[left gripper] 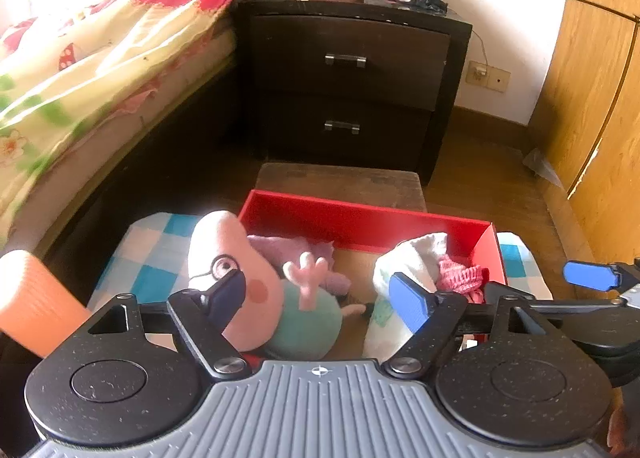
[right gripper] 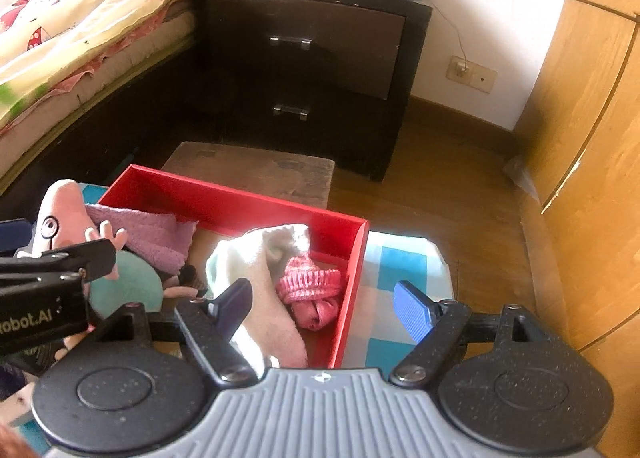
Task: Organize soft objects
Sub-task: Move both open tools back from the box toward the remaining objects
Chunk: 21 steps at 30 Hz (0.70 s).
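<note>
A red box (left gripper: pixel 360 214) (right gripper: pixel 240 186) stands on a blue-and-white checked cloth (left gripper: pixel 152 258) (right gripper: pixel 404 262). Inside it lie a pink pig plush (left gripper: pixel 224 242) (right gripper: pixel 64 202) in a teal dress, a purple towel (left gripper: pixel 288 248) (right gripper: pixel 152 234), a white cloth (left gripper: pixel 416 254) (right gripper: pixel 256 258) and a pink knitted hat (left gripper: pixel 460 274) (right gripper: pixel 310 278). My left gripper (left gripper: pixel 318 298) hangs open above the pig, its pads clear of it. Above the white cloth and the box's right wall, my right gripper (right gripper: pixel 324 308) is open and holds nothing. One of its blue fingertips (left gripper: pixel 588 276) shows in the left wrist view.
A dark two-drawer nightstand (left gripper: pixel 352 70) stands behind a low wooden stool (left gripper: pixel 340 182). A bed with a floral quilt (left gripper: pixel 80 58) runs along the left, a wooden wardrobe (left gripper: pixel 600 98) along the right. An orange roll (left gripper: pixel 32 298) lies at the near left.
</note>
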Each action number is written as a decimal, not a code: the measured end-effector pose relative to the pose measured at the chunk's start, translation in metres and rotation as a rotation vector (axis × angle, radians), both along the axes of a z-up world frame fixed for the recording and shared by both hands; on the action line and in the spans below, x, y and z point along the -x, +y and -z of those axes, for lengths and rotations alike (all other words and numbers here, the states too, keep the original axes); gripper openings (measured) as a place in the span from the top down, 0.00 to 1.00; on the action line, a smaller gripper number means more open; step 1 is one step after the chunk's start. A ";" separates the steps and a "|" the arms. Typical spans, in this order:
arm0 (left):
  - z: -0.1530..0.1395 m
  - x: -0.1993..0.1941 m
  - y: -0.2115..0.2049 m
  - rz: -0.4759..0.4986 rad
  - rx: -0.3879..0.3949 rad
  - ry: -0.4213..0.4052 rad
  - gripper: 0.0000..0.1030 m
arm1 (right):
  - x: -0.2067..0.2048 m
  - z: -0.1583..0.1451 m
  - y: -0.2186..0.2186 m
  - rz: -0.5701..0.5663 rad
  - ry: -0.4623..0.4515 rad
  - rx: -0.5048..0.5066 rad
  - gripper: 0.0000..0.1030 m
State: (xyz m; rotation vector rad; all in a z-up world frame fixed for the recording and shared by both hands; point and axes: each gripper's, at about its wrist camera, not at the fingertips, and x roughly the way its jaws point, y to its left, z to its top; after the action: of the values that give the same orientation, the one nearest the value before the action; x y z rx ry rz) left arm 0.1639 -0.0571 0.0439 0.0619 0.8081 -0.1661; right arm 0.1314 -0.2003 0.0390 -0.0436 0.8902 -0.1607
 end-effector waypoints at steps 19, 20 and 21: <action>0.007 0.039 0.004 0.034 -0.054 0.028 0.24 | 0.036 -0.008 0.008 -0.028 0.016 0.040 0.45; 0.007 0.040 0.004 0.036 -0.058 0.027 0.24 | 0.038 -0.008 0.008 -0.029 0.015 0.038 0.45; 0.007 0.042 0.004 0.038 -0.061 0.026 0.24 | 0.040 -0.008 0.008 -0.033 0.014 0.036 0.45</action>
State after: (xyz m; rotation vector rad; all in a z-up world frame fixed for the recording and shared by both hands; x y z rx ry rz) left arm 0.1222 -0.0527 0.0372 0.1325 0.8380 -0.1784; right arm 0.0917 -0.1924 0.0473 -0.0932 0.9004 -0.1463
